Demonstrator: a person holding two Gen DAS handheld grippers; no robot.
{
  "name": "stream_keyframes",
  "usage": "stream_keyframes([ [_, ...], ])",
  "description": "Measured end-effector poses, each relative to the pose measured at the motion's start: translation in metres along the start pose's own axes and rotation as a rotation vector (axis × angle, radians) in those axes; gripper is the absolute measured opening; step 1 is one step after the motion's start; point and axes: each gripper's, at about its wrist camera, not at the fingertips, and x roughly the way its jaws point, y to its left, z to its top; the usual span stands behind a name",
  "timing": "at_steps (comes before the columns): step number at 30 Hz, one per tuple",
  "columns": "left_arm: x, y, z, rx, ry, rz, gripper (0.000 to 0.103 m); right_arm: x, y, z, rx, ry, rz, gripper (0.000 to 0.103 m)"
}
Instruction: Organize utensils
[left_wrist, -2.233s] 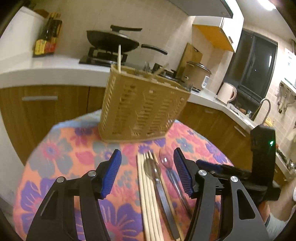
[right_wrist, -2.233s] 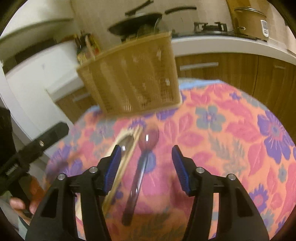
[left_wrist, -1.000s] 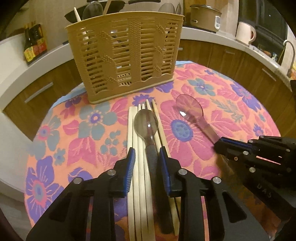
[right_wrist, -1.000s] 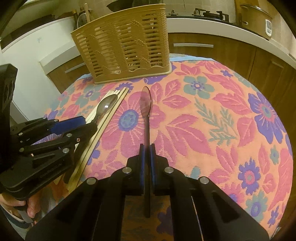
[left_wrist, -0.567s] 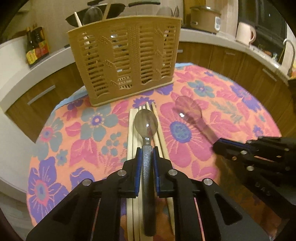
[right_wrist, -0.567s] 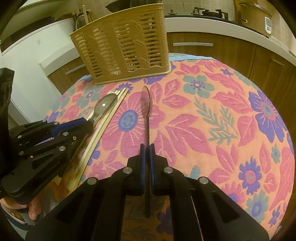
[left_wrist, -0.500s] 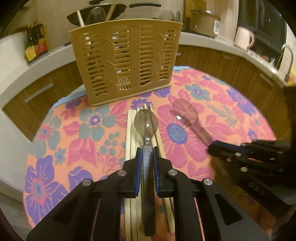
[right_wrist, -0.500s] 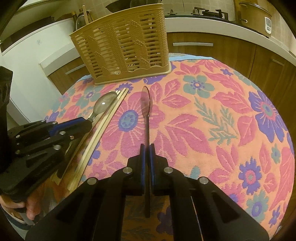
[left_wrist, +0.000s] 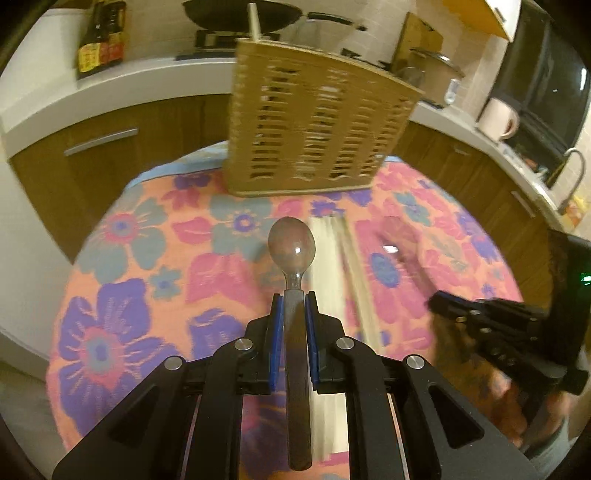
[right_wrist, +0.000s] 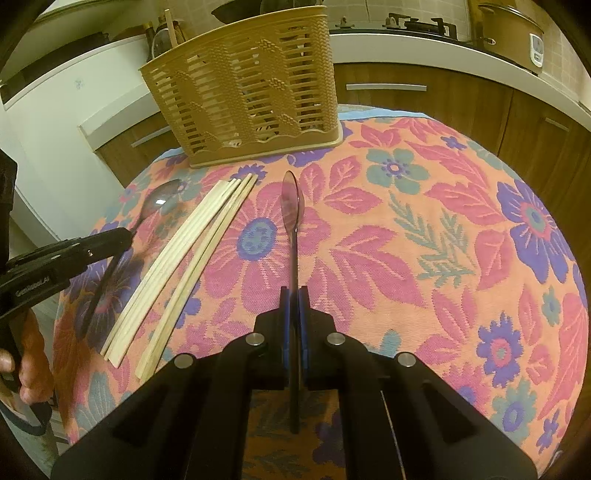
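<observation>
Left tool (left_wrist: 294, 306): you have it clamped on the handle of the steel spoon (left_wrist: 291, 248), which points forward over the tabletop (left_wrist: 122, 266) toward the basket (left_wrist: 314, 129). Right tool (right_wrist: 294, 295): you have it clamped on the thin handle of the purple spoon (right_wrist: 292, 201), whose bowl points at the same basket.

Status, largest item first:

1. Tabletop. It carries a floral cloth. Nothing on it is sorted yet apart from what the basket holds.
2. Basket. It stands upright at the far edge. A pale stick rises above its rim in both views, so judge at least one utensil as already stowed.
3. Chopsticks (right_wrist: 184, 266). They lie loose in a bundle between the two spoons, untouched by either tool. Treat them as remaining work.
4. Spoons. Both are gripped, neither is in the basket. Judge the task as in its early-to-middle stage.

Limits of view: the left wrist picture is motion-blurred, so you cannot tell how high the steel spoon sits above the cloth. The basket's inner compartments and contents are hidden behind its slats. Both handle ends are partly covered by the tools.
</observation>
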Motion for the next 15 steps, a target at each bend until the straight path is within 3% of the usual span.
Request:
stream_keyframes([
  [6,0.01,0.017,-0.006,-0.006,0.05,0.12,0.01,-0.011,-0.007,-0.008,-0.018,0.027,-0.037,0.002],
  [15,0.014,0.008,-0.01,0.047,0.049,0.187,0.01,-0.018,-0.019,-0.01,-0.03,0.101,-0.077,0.003],
])
